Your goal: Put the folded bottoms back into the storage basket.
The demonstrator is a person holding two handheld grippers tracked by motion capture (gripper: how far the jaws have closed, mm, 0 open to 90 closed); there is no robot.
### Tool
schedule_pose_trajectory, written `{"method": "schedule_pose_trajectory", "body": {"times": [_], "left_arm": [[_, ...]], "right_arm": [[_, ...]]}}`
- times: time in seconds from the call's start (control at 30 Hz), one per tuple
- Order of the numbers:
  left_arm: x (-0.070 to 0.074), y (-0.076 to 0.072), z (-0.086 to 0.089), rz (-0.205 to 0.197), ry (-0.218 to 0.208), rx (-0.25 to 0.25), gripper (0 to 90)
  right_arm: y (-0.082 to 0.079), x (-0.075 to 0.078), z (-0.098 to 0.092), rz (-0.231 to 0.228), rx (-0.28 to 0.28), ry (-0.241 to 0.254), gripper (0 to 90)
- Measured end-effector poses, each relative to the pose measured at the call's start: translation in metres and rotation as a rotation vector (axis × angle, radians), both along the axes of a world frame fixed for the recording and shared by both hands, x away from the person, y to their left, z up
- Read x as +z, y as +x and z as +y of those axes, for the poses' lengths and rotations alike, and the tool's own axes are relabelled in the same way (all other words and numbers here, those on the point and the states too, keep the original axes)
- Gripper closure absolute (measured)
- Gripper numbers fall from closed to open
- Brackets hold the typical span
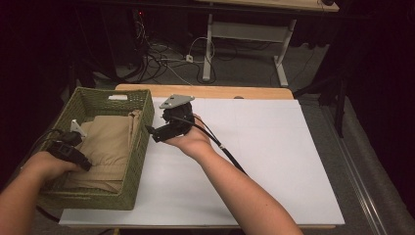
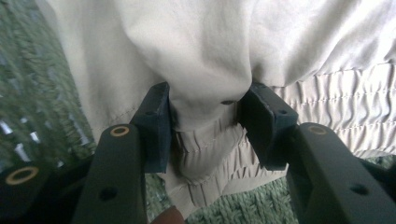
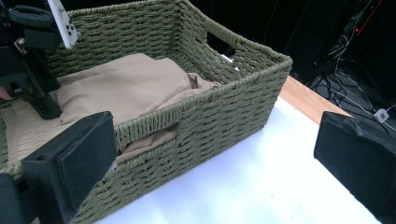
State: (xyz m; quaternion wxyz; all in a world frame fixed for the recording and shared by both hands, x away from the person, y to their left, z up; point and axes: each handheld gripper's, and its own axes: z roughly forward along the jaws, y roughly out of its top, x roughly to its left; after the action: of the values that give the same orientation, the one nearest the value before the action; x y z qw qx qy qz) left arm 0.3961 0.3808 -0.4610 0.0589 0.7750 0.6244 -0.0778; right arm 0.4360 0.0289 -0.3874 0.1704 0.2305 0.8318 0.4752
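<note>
Beige folded cloth garment (image 2: 196,60) bulges between the two black jaws of the left gripper (image 2: 205,119), whose pads press a fold of it from both sides beside the gathered waistband; the jaws are half closed and clamped on that fold. In the high view the left gripper (image 1: 73,149) is down inside the green woven rectangular basket (image 1: 139,147), at its near left part, with the garment (image 1: 105,142) lying flat across the basket's floor. The basket stands at the left edge of the white tabletop (image 1: 264,156), overhanging it slightly, as far as the dim light lets me judge. The right gripper (image 1: 157,132) hovers just outside the basket's right wall, its jaws spread wide apart with nothing between them; its own view looks across the basket wall (image 3: 219,121).
</note>
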Motion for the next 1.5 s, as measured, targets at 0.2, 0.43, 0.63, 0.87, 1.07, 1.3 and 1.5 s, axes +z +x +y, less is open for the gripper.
{"method": "schedule_pose_trajectory", "body": {"times": [0.2,0.43,0.63,0.87,1.07,1.3,1.5], "left_arm": [[-0.003,-0.003,0.004,-0.016,-0.065,0.013,59.8],[0.002,-0.006,-0.003,-0.044,-0.030,-0.035,77.5],[0.019,-0.011,-0.001,-0.055,0.065,-0.032,78.1],[0.028,-0.015,0.009,-0.063,0.093,0.017,67.9],[0.036,-0.018,0.000,-0.048,0.054,-0.010,42.0],[0.063,-0.034,-0.009,-0.070,0.080,0.019,13.7],[0.083,-0.051,-0.020,-0.063,0.087,0.050,0.0]], "right_arm": [[-0.005,0.005,-0.008,-0.022,-0.018,-0.005,0.4],[-0.009,0.009,-0.020,-0.030,-0.037,-0.003,0.5],[-0.011,0.016,-0.027,-0.051,-0.048,0.013,0.8],[-0.018,0.019,-0.029,-0.066,-0.038,0.031,0.5],[-0.022,0.020,-0.033,-0.081,-0.031,0.026,0.4],[-0.030,0.027,-0.052,-0.086,-0.051,0.034,0.4],[-0.042,0.029,-0.077,-0.095,-0.062,0.046,0.4]]}}
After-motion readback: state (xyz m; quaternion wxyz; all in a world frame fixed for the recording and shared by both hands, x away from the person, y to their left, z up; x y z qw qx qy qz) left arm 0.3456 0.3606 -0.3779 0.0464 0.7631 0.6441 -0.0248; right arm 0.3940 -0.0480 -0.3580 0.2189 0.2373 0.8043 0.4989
